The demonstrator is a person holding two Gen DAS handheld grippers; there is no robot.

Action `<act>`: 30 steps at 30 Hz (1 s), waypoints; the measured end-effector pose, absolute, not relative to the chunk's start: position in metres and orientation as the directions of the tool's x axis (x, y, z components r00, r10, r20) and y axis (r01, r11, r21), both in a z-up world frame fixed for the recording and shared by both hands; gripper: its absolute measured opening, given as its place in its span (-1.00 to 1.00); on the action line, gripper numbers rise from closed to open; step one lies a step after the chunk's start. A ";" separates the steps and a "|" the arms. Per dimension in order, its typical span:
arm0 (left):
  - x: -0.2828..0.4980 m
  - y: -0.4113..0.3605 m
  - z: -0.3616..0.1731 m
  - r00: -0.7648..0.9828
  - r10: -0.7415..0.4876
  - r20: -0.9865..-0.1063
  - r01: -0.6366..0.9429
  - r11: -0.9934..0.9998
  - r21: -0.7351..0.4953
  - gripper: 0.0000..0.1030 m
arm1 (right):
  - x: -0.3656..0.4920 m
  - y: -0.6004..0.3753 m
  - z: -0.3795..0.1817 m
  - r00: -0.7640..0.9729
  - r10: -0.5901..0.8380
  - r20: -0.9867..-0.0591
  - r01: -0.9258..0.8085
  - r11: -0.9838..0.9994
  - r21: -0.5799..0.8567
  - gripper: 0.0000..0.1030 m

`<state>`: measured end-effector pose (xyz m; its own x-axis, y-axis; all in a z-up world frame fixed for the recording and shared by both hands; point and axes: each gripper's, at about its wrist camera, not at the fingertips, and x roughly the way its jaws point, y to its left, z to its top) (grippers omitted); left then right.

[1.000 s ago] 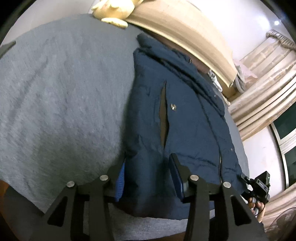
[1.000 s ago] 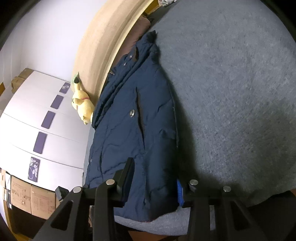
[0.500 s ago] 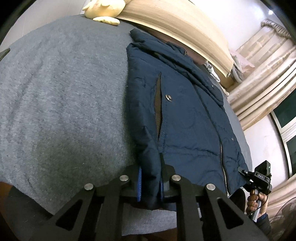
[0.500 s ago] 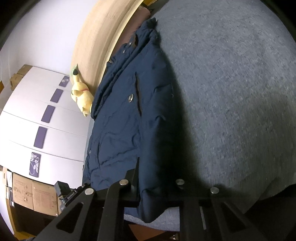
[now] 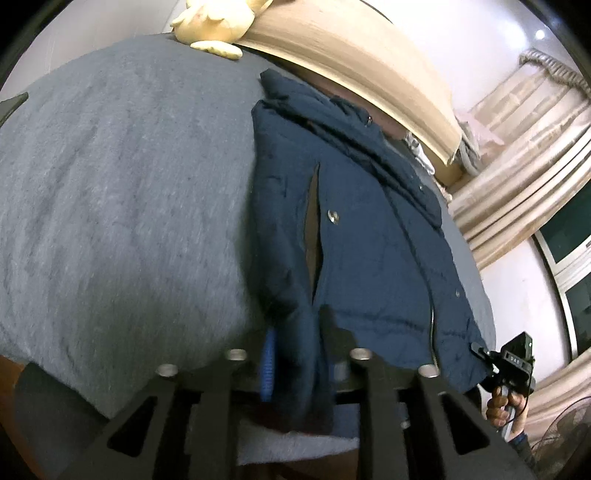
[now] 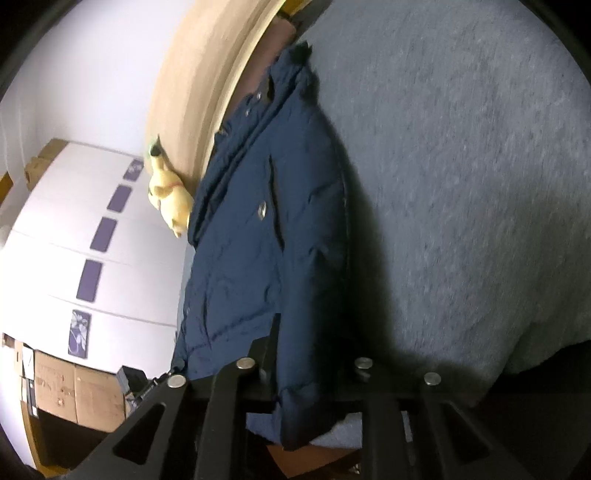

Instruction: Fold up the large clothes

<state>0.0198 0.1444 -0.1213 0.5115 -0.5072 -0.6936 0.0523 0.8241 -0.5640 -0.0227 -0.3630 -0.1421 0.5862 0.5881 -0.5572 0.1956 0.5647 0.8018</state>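
The navy padded jacket (image 5: 354,236) lies lengthwise on the grey bed cover (image 5: 122,206), its collar up by the wooden headboard (image 5: 351,51) and its hem hanging just over the bed's near edge. By its quilted bulk it should handle as soft, fairly light and springy, with a smooth shell that looks likely to slide out of a thin pinch, so a deep bite through a bunched hem corner seems the best hold. The left gripper (image 5: 295,354) has one hem corner gathered between its jaws, which have just been opening; the cloth fills the gap, though whether the pads grip it is unclear. The right gripper (image 6: 310,354) has the opposite hem corner between its jaws, likewise just opening, grip equally uncertain. Measured from the jacket, wide bare cover lies on both long sides, good room for a fold up toward the collar. The bed's drop sits right under the hem, the headboard closes off the far end, and a yellow plush toy (image 5: 214,22) sits against the headboard, clear of the collar.
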 end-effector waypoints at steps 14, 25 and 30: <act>0.032 0.149 -0.122 0.428 -0.672 -0.605 0.086 0.697 -0.712 -0.16 | -0.007 -0.358 -0.152 0.579 0.664 -0.473 0.142 0.489 0.861 -0.57; 0.030 0.148 -0.130 0.374 -0.700 -0.609 0.070 0.676 -0.734 0.76 | -0.014 -0.367 -0.172 0.599 0.699 -0.391 0.161 0.373 0.914 -0.52; 0.029 0.144 -0.133 0.289 -0.783 -0.551 0.082 0.594 -0.801 0.74 | -0.013 -0.367 -0.173 0.586 0.712 -0.386 0.152 0.372 0.916 -0.52</act>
<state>0.0289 0.1443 -0.1327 0.2889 -0.7830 -0.5509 0.0820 0.5935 -0.8006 -0.0132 -0.3668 -0.1734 0.5863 0.7121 -0.3862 0.1517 0.3718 0.9158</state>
